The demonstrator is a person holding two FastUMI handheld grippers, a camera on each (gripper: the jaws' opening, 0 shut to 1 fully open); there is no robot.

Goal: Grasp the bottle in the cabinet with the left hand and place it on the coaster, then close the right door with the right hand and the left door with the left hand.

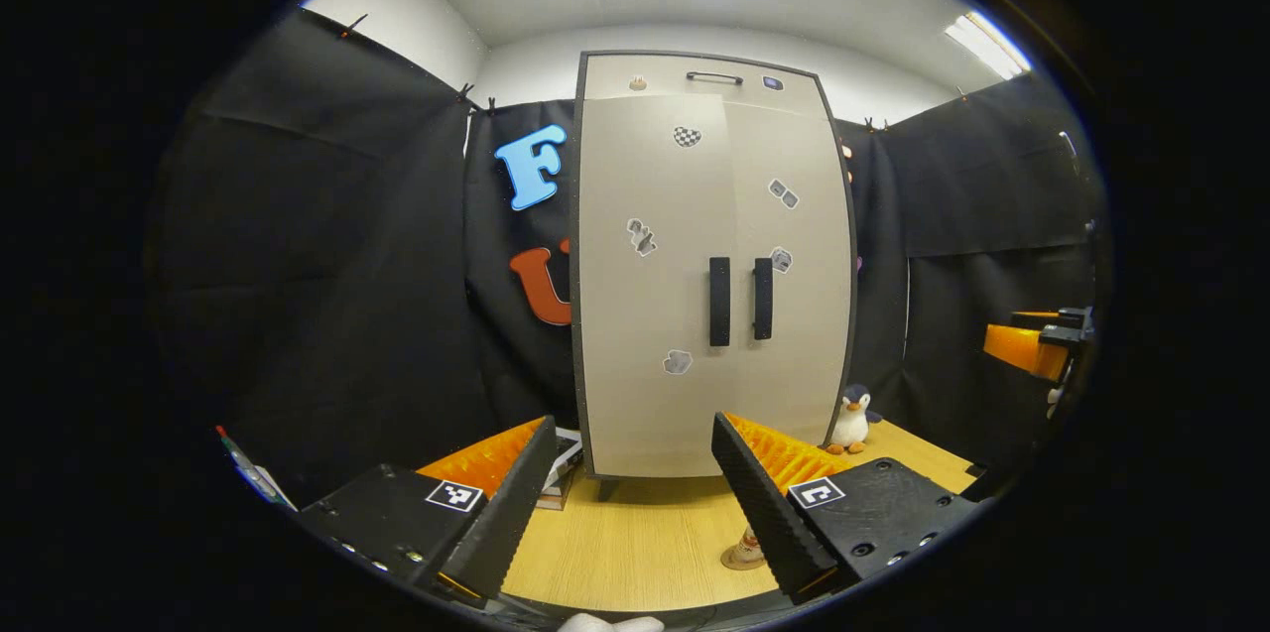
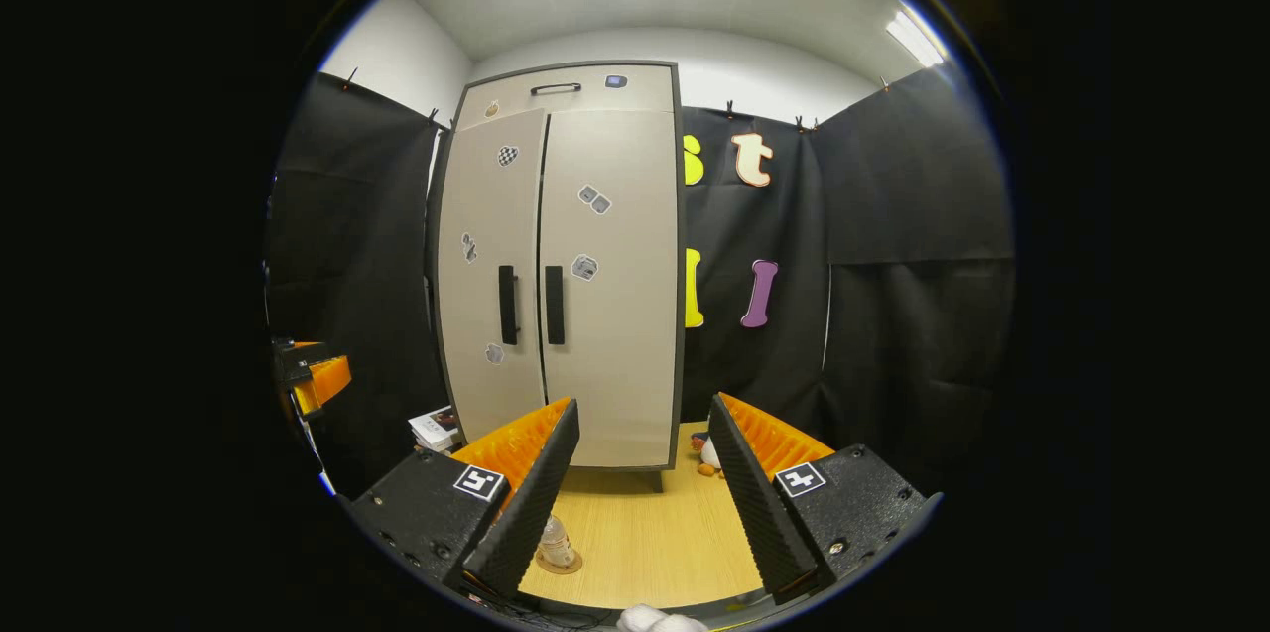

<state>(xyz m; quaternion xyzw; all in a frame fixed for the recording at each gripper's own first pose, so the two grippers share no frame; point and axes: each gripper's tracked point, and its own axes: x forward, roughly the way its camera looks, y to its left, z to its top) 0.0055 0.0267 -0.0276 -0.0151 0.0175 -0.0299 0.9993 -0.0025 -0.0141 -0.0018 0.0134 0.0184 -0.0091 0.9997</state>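
Note:
The beige cabinet [image 1: 645, 295] [image 2: 605, 315] stands upright at the back of the wooden table [image 1: 635, 543] [image 2: 645, 533], both doors shut, with the two black handles [image 1: 739, 300] [image 2: 531, 305] side by side. In the right gripper view a small clear bottle [image 2: 556, 543] stands on a round coaster [image 2: 562, 567] on the table before the cabinet. In the left gripper view the bottle [image 1: 746, 545] peeks out beside a finger. My left gripper [image 1: 633, 424] is open and empty, facing the doors from a distance. Also open and empty, my right gripper [image 2: 643, 404] is held back from the cabinet.
A toy penguin [image 1: 851, 419] [image 2: 708, 453] stands at the cabinet's right foot. Some books [image 1: 561, 473] [image 2: 435, 429] lie at its left foot. Black cloth walls close in the booth. The other gripper shows at the edge of each view [image 1: 1037, 344] [image 2: 313, 374].

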